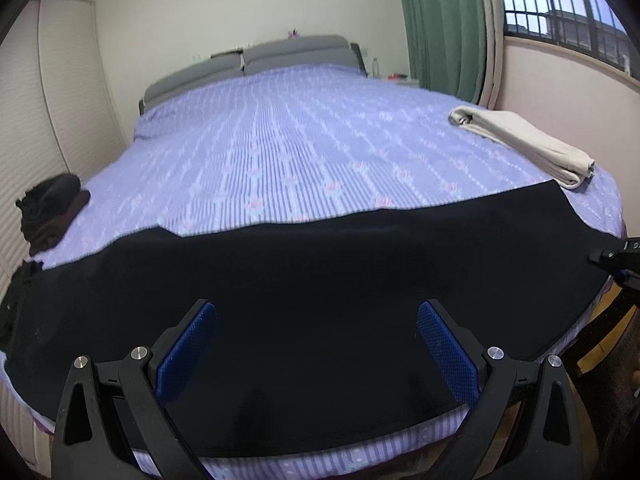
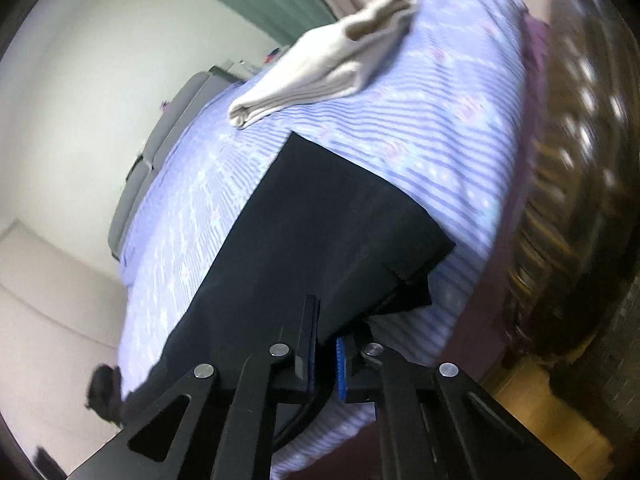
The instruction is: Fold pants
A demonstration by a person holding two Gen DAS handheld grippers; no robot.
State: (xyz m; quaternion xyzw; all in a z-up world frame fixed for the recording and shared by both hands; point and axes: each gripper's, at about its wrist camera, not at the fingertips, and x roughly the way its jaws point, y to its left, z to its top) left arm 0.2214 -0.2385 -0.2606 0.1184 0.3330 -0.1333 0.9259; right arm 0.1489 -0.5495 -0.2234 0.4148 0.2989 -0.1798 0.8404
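Note:
Black pants point(image 1: 320, 264) lie flat in a wide band across the near edge of a bed with a purple striped sheet point(image 1: 280, 140). My left gripper point(image 1: 316, 344) hovers over the pants' near edge, open, its blue pads point(image 1: 186, 354) wide apart and pressing on nothing. In the right wrist view the pants point(image 2: 320, 224) run away from me, with one corner near the bed's side. My right gripper point(image 2: 325, 346) is shut on the pants' near edge, and black fabric runs down between its fingers. That gripper point(image 1: 612, 258) also shows at the pants' right end in the left wrist view.
Folded beige pants point(image 1: 524, 144) point(image 2: 320, 68) rest on the bed's right side beyond the black pants. A dark pile of clothes point(image 1: 52, 212) sits at the left edge. A grey headboard point(image 1: 248, 64) stands at the far end, and a wooden floor point(image 2: 532, 396) lies beside the bed.

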